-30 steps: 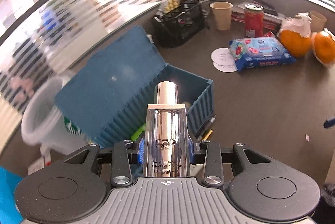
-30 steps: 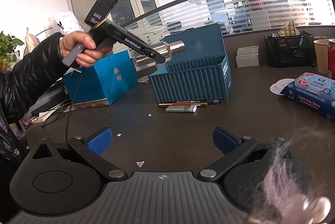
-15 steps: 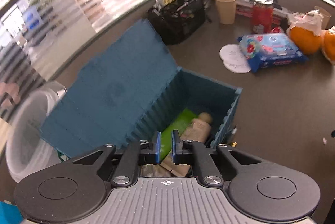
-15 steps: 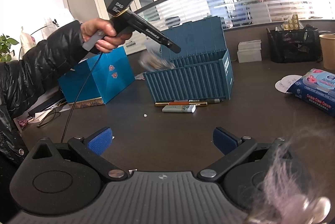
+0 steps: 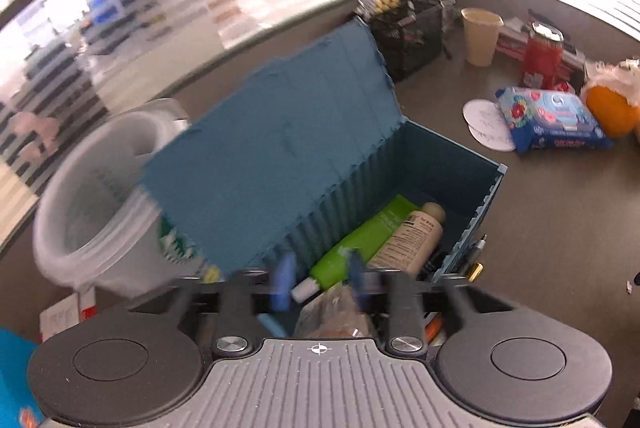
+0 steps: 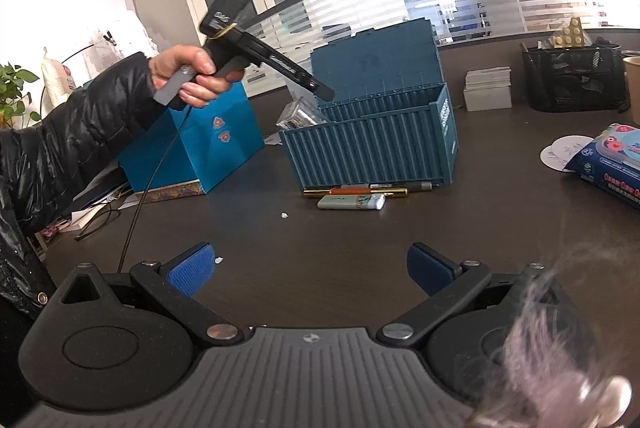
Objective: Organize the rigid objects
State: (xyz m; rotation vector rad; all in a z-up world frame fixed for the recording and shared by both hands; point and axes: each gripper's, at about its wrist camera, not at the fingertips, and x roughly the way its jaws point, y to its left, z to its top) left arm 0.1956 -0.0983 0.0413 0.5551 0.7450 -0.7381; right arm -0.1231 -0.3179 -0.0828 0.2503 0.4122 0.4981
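A blue container-shaped box stands open with its lid up; it also shows in the right wrist view. Inside lie a green tube and a beige bottle. The clear silver-capped cream bottle leans in the box's left end; it shows blurred below my left fingers. My left gripper is open and empty over that end; it also shows in the right wrist view. My right gripper is open and empty, low over the table.
Pens and a small white tube lie in front of the box. A wipes pack, oranges, red can, paper cup, black mesh basket, white bin and blue carton surround it.
The left gripper held the cream bottle over the box, then let it go. The bottle now leans inside the box. The left jaws closed, then opened apart. The right gripper stayed put.
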